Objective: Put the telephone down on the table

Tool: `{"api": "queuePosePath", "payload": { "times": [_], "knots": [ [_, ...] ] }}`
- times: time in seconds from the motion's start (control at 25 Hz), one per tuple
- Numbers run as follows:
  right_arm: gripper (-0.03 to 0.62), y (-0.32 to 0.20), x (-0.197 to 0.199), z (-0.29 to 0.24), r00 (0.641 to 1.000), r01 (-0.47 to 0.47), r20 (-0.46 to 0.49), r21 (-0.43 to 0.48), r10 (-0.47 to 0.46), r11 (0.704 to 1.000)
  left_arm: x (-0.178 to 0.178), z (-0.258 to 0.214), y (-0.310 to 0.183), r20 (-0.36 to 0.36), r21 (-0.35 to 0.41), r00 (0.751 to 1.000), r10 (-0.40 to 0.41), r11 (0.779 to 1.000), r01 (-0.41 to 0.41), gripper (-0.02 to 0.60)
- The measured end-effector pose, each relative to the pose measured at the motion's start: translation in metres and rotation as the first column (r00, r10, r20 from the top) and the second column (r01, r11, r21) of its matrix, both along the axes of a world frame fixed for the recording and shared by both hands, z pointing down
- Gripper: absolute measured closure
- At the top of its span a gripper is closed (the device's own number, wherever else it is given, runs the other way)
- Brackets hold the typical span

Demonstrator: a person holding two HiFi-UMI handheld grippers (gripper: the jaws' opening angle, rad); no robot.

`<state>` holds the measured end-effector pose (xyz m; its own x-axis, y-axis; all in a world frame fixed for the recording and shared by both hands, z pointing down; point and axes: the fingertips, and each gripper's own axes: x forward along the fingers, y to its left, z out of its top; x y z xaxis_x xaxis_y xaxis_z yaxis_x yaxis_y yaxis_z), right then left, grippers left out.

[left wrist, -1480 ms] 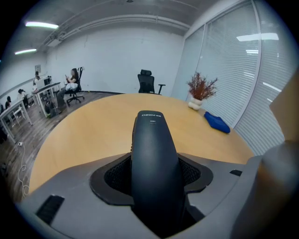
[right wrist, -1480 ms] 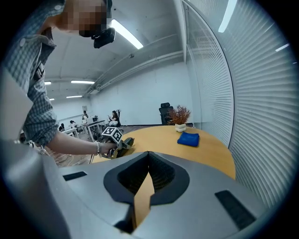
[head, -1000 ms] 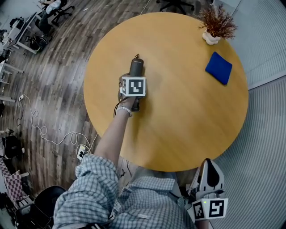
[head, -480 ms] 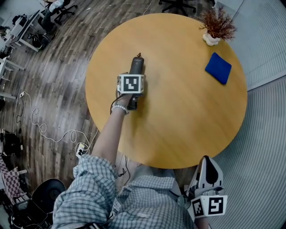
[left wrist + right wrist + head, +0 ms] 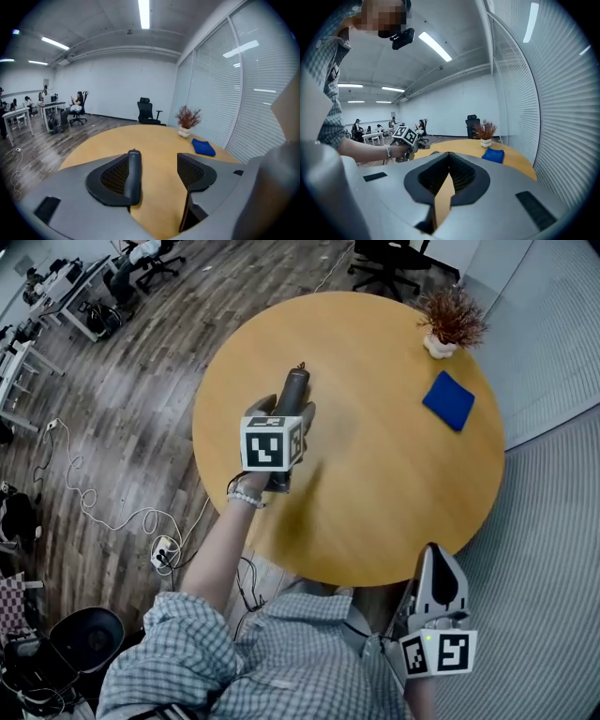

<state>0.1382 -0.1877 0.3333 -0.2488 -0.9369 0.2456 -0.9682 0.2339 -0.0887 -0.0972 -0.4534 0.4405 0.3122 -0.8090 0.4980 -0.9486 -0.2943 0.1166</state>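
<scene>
Now apparently free: telephone on table

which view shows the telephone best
The left gripper view: the telephone lies full length on the table between the open jaws of the left gripper. The head view shows only its far end, past that gripper. The right gripper view barely shows it, if at all.

I am logging, as non-task items: dried red plant in white pot, standing near flat-lying blue cloth; black office chair beyond; power strip lying on wooden floor.
</scene>
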Motion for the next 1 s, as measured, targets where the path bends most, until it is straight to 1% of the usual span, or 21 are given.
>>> {"api": "queuePosePath", "payload": {
  "times": [0.08,0.24,0.32,0.4,0.48,0.6,0.72,0.76,0.84,0.92,1.0],
  "knots": [
    [0.588,-0.001,0.002,-0.011,1.000,0.007,0.000,0.033,-0.007,0.999,0.009,-0.030,0.023,-0.016,0.054,0.999,0.031,0.998,-0.030,0.255],
    [0.588,0.002,0.009,-0.041,1.000,0.015,-0.003,0.089,-0.015,0.996,0.037,-0.083,0.070,-0.051,0.127,0.994,0.096,0.988,-0.089,0.300],
    [0.588,0.004,0.012,-0.050,1.000,0.022,-0.005,0.118,-0.022,0.993,0.051,-0.101,0.093,-0.068,0.159,0.989,0.132,0.980,-0.119,0.318],
    [0.588,0.005,0.009,-0.053,0.999,0.034,-0.002,0.146,-0.035,0.989,0.056,-0.116,0.114,-0.073,0.201,0.985,0.154,0.970,-0.136,0.343],
    [0.588,0.005,0.007,-0.058,0.999,0.046,0.002,0.168,-0.047,0.985,0.055,-0.134,0.131,-0.067,0.244,0.986,0.153,0.961,-0.132,0.411],
    [0.588,0.008,0.007,-0.073,0.998,0.054,0.002,0.195,-0.055,0.979,0.054,-0.161,0.154,-0.056,0.301,0.988,0.142,0.946,-0.119,0.494],
    [0.588,0.011,0.006,-0.083,0.998,0.061,0.002,0.219,-0.063,0.974,0.056,-0.177,0.176,-0.047,0.344,0.990,0.133,0.933,-0.108,0.553],
    [0.588,0.011,0.005,-0.086,0.998,0.065,0.001,0.226,-0.067,0.972,0.057,-0.180,0.183,-0.055,0.352,0.990,0.132,0.930,-0.105,0.568],
    [0.588,0.011,0.004,-0.091,0.997,0.077,-0.005,0.239,-0.078,0.968,0.062,-0.184,0.196,-0.093,0.358,0.985,0.146,0.928,-0.104,0.572],
    [0.588,0.010,0.003,-0.096,0.996,0.091,-0.013,0.252,-0.091,0.964,0.066,-0.186,0.208,-0.128,0.374,0.978,0.164,0.921,-0.106,0.572],
    [0.588,0.009,0.002,-0.099,0.994,0.105,-0.017,0.262,-0.104,0.959,0.067,-0.187,0.216,-0.129,0.394,0.977,0.169,0.913,-0.106,0.573]
  ]
}}
